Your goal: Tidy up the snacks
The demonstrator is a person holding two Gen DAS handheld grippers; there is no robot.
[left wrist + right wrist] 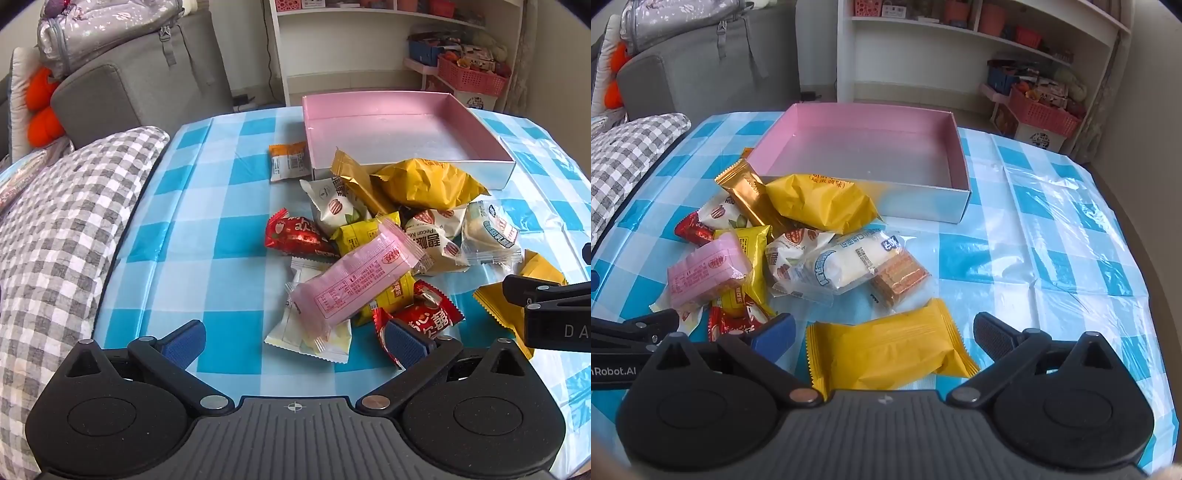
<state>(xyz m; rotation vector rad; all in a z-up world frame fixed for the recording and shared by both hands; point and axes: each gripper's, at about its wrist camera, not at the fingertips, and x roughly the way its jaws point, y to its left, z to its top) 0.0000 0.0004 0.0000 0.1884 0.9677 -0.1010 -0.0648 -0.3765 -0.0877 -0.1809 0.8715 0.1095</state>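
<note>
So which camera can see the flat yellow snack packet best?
The right wrist view. The flat yellow packet lies whole between the open fingers of the right gripper, untouched. In the left wrist view the same packet sits at the far right edge, mostly hidden behind the right gripper's black finger.

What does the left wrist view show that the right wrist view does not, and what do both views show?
Only the left wrist view shows the small orange-and-white packet lying beside the box's left wall, and the white packet under the pink one.

Only the right wrist view shows the clear-wrapped wafer, and the whole flat yellow packet between the open right tongs.

Both show the empty pink box, the pink packet, the puffy yellow bag, the gold bar, and the checked tablecloth.
</note>
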